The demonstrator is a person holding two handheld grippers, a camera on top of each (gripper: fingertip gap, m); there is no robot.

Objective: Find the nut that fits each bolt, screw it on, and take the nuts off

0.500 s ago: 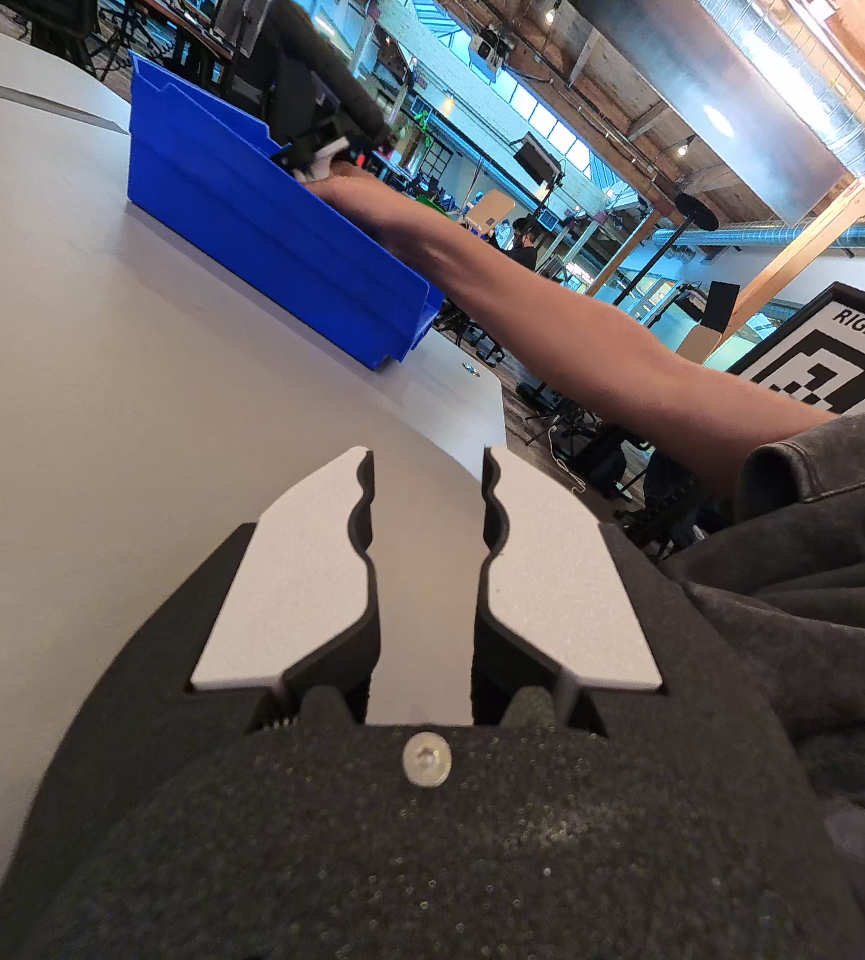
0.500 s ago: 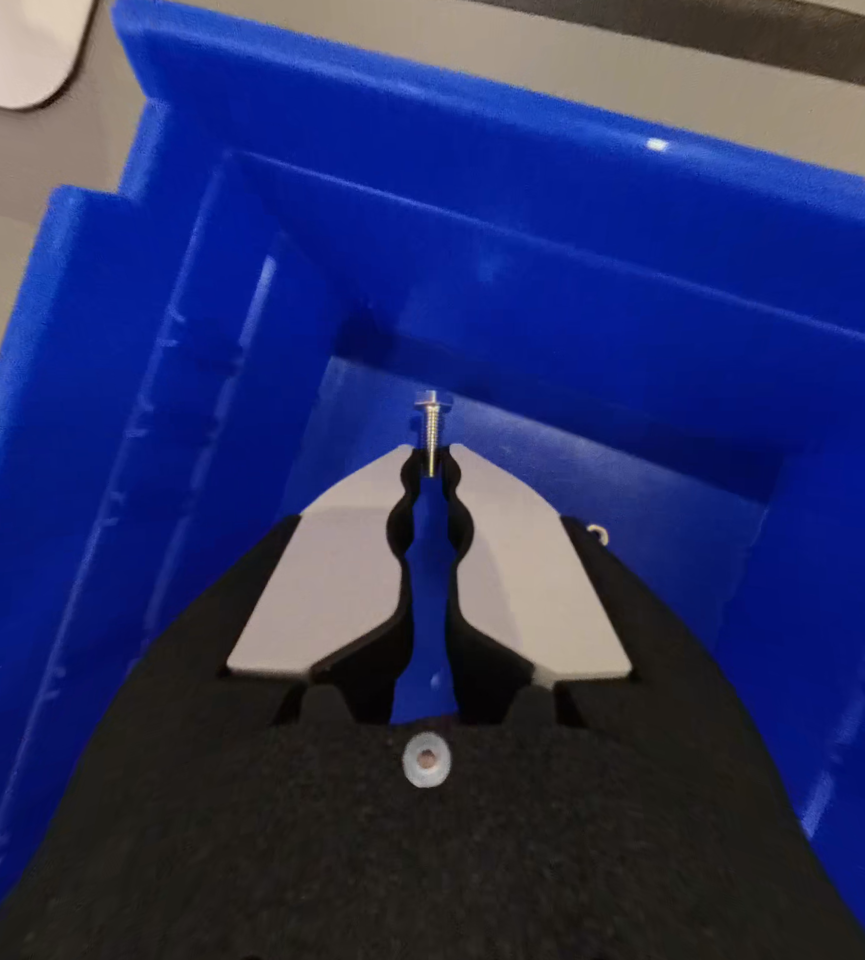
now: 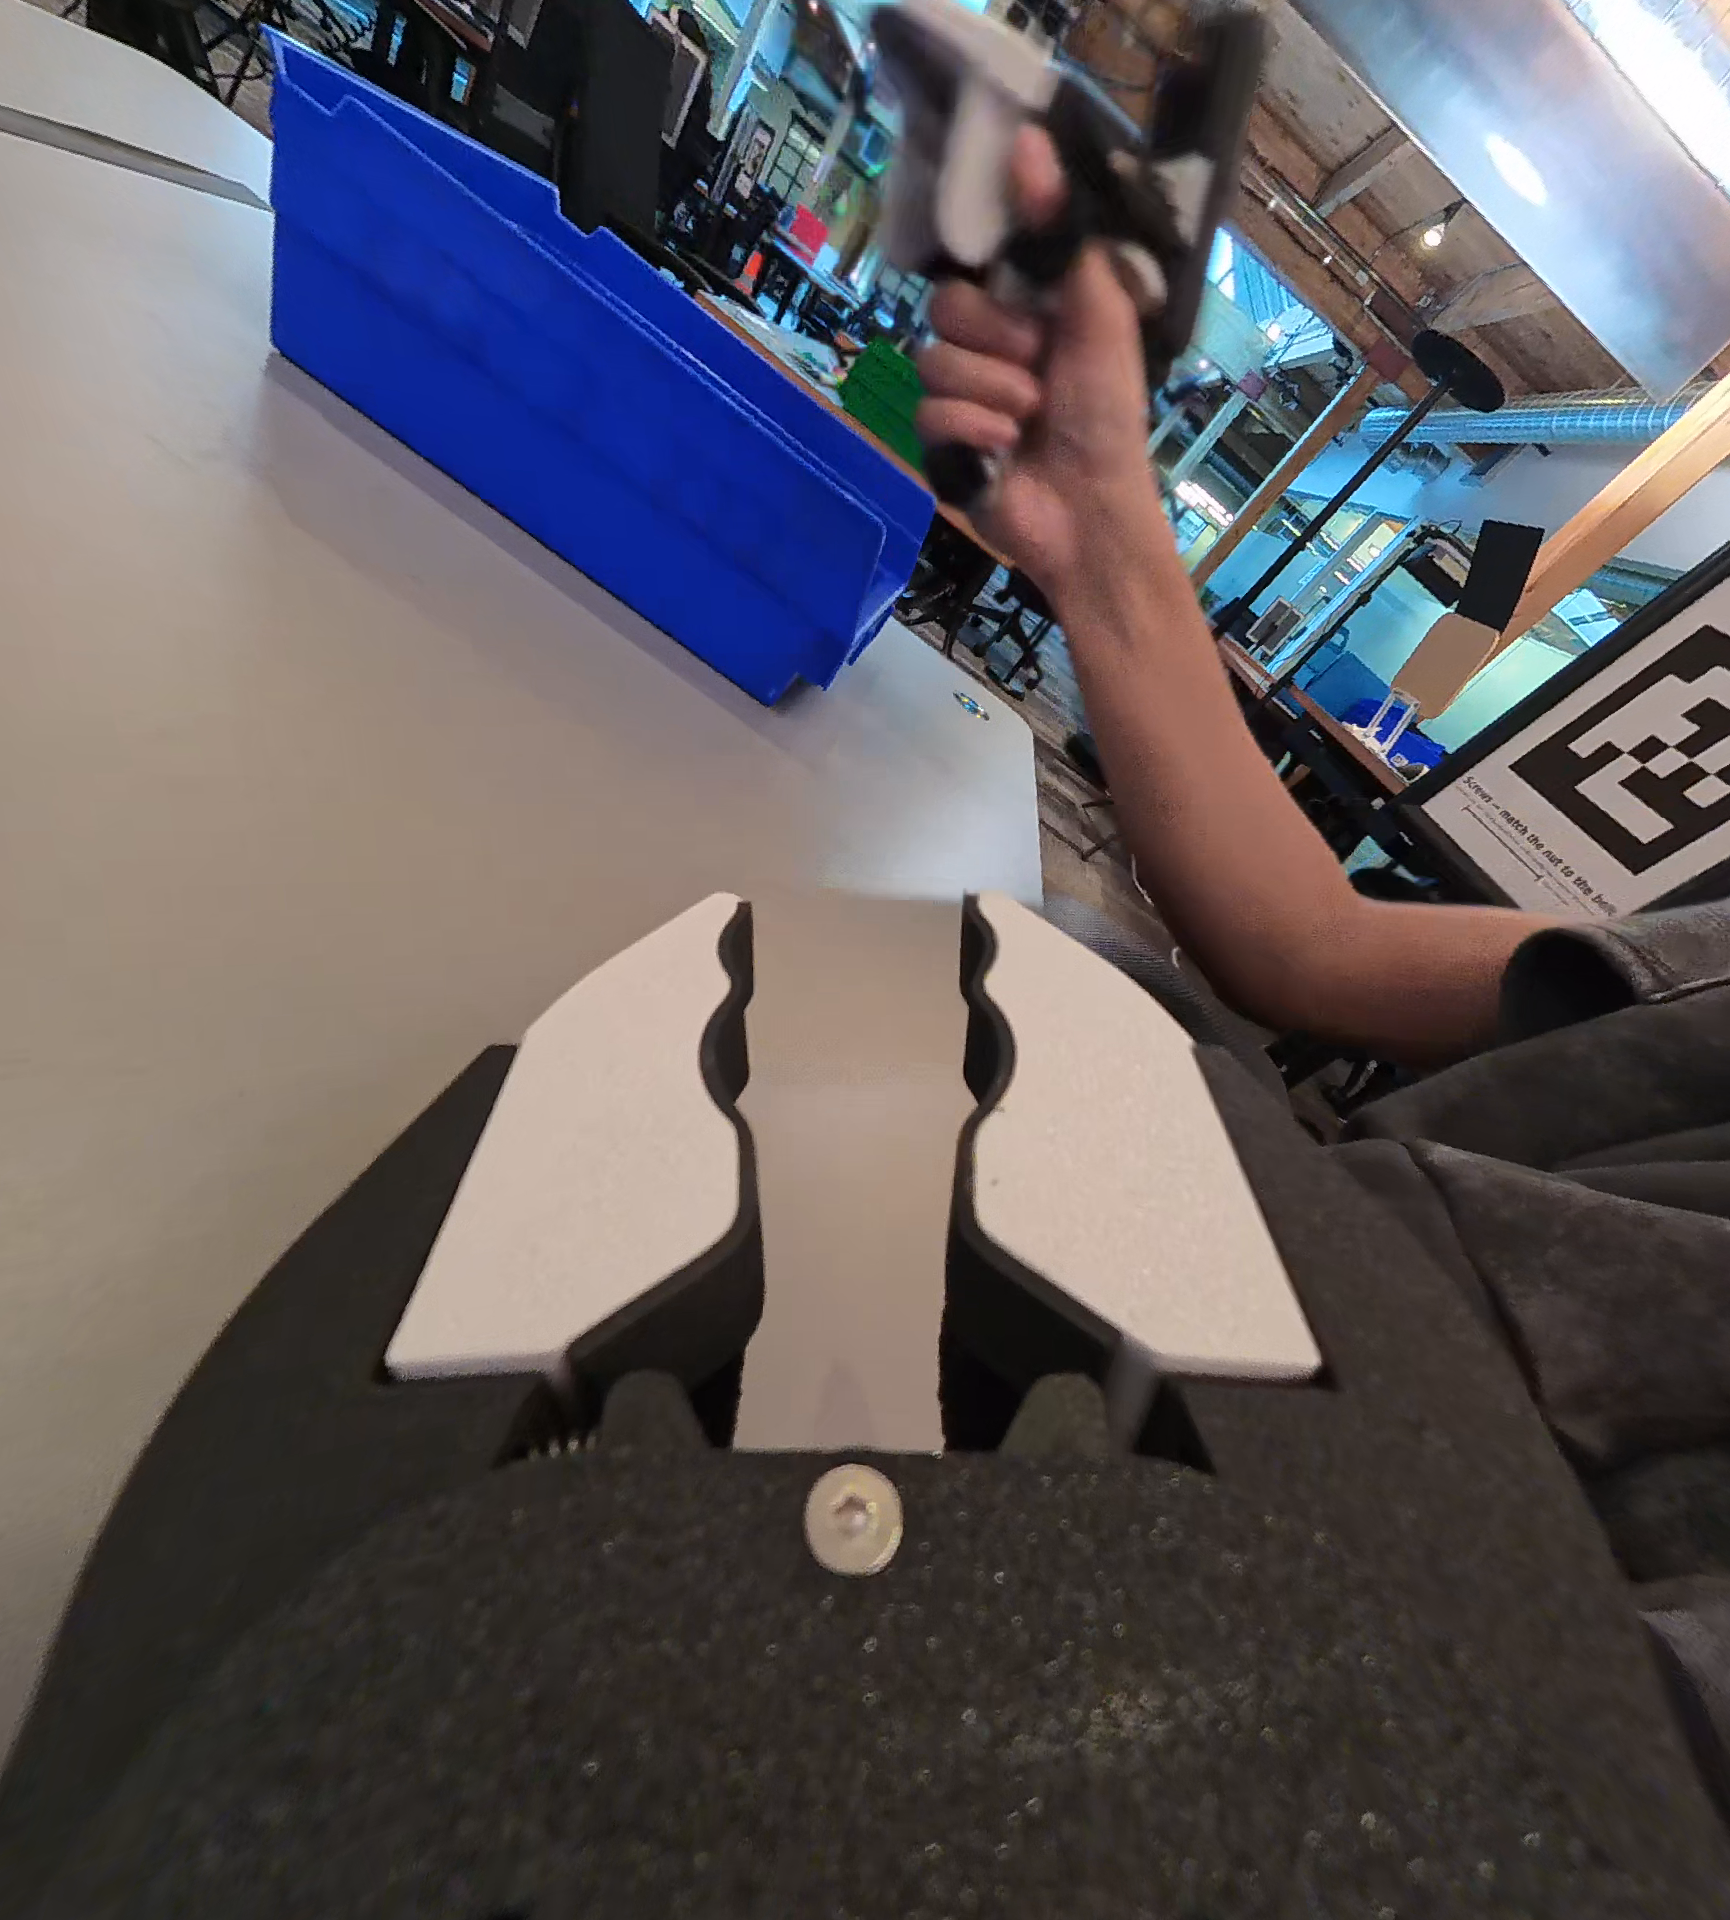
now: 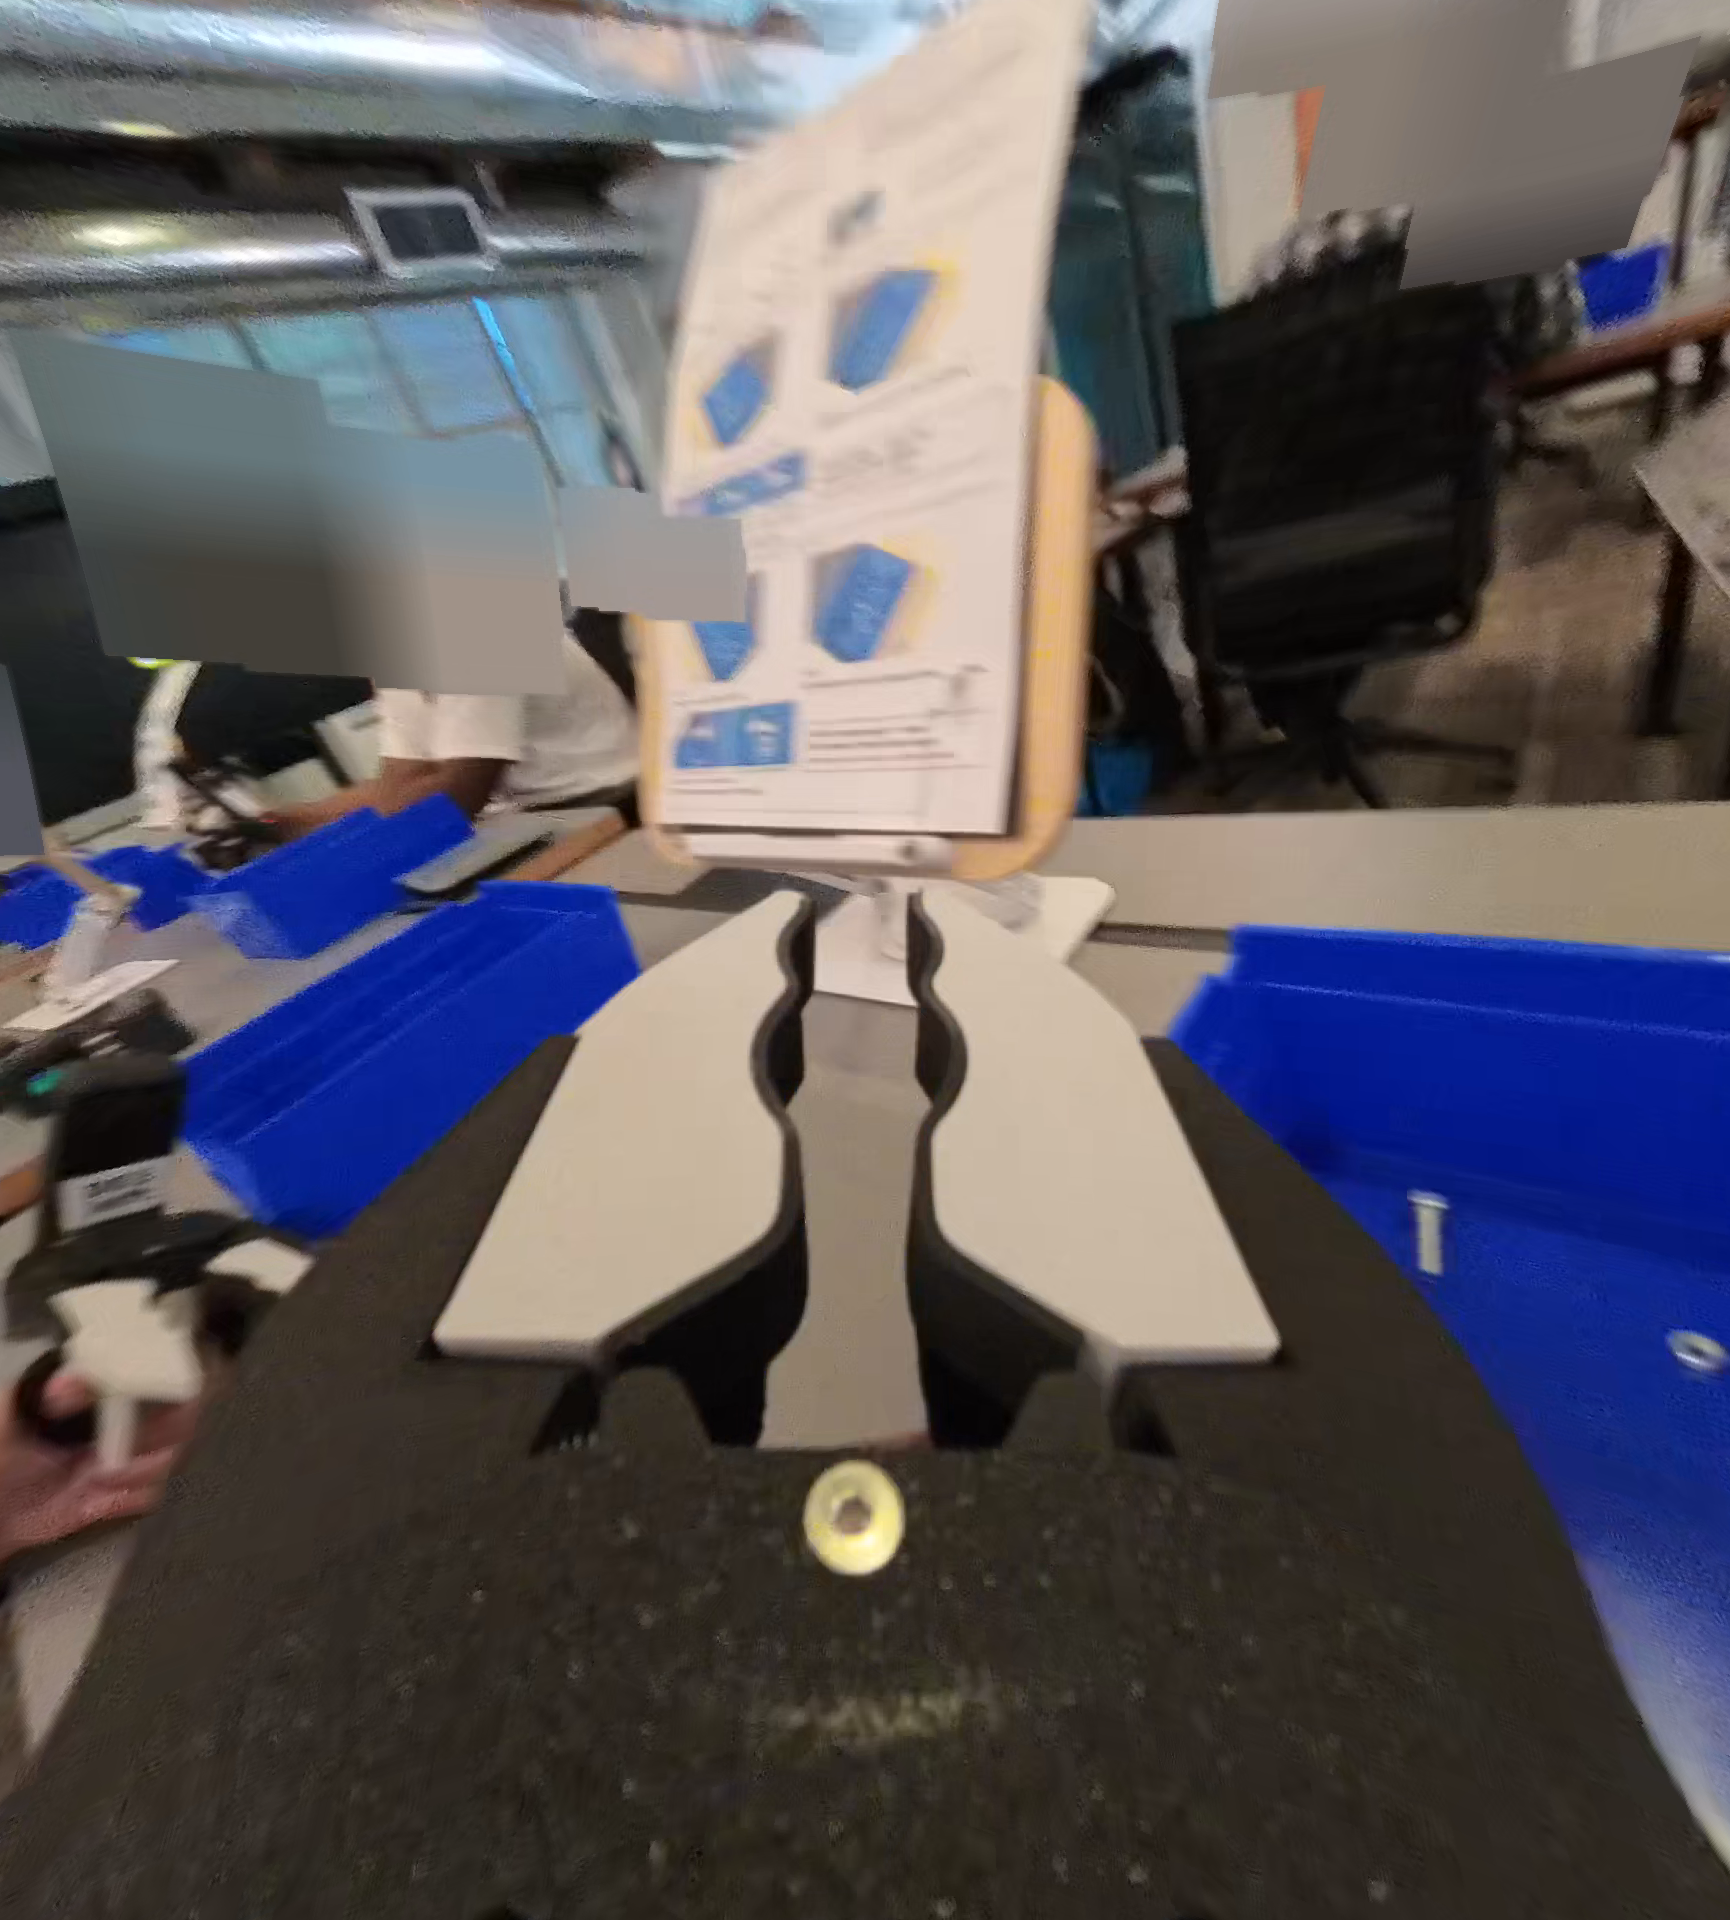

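Note:
My right gripper [image 4: 859, 902] is open and empty, raised above the grey table. To its right is a blue bin [image 4: 1567, 1039] with a silver bolt [image 4: 1427, 1247] and a small nut [image 4: 1699, 1351] on its floor. In the left wrist view a hand [image 3: 1027, 416] holds that gripper up in the air, blurred, beside the same blue bin [image 3: 580, 416]. My left gripper [image 3: 856, 904] is open and empty, low over the table [image 3: 217, 831]. The hand that holds it shows in the right wrist view [image 4: 9, 1455].
A second blue bin [image 4: 404, 1018] lies left of my right gripper. An instruction sheet on a wooden stand [image 4: 861, 468] stands straight ahead. A framed black-and-white marker board [image 3: 1671, 748] stands at the right. The table edge [image 3: 1027, 790] is near the bin's right end. The grippers' ends are close to 35 centimeters from one another.
My right gripper was shut on a small bolt inside the blue bin. It has let go, opened and risen out of the bin. My left gripper has stayed open in place.

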